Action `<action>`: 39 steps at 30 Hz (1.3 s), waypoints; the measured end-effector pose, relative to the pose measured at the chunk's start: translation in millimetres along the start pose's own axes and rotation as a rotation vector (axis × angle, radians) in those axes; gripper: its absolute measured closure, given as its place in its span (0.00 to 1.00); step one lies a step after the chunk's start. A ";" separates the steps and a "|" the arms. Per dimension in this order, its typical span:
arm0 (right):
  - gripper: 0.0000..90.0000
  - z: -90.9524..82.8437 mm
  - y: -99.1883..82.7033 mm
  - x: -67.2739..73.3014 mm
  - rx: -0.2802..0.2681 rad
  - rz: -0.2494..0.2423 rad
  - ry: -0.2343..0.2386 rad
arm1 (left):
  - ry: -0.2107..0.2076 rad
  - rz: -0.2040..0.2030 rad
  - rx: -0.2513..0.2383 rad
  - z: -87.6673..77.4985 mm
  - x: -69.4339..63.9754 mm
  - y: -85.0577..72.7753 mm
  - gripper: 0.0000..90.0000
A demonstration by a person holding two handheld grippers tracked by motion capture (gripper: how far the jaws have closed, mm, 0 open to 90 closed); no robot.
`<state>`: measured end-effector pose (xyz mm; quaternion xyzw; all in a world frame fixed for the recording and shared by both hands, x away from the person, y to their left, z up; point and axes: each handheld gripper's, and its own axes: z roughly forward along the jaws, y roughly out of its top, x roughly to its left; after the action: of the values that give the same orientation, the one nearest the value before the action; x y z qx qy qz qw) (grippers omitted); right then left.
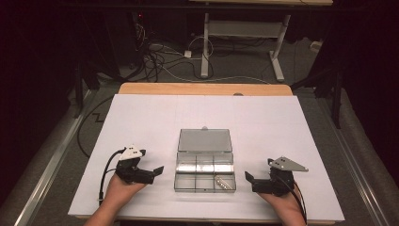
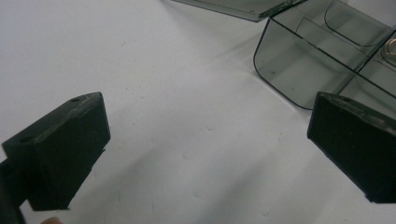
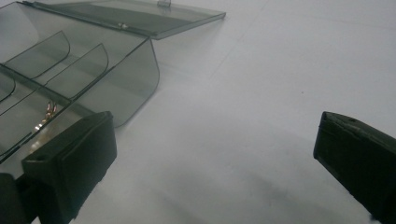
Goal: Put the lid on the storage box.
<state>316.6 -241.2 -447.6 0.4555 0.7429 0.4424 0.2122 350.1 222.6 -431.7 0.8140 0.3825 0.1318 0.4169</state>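
The clear compartment box point(image 1: 205, 176) lies on the white sheet point(image 1: 141, 117) of the desk point(image 1: 202, 88), between the two tools, its lid point(image 1: 205, 140) folded flat open on the side away from the person. A small metal piece point(image 1: 225, 182) rests in the near compartment closest to the right tool point(image 1: 248, 177). That tool sits just beside the box, jaws spread wide with nothing between them. The left tool point(image 1: 159, 169) sits on the opposite side, a little apart from the box, its jaws likewise spread and empty. In the left gripper view the box's rounded corner point(image 2: 280, 70) lies ahead of the jaws.
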 end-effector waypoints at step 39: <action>0.00 63.0 68.7 6.2 -0.018 0.011 0.064 | -0.031 -0.047 -0.051 54.4 16.2 70.6 0.00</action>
<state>392.4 -193.3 -421.3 0.4431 0.7428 0.4644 0.1901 426.2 177.6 -411.9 0.7958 0.3914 0.1189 0.4466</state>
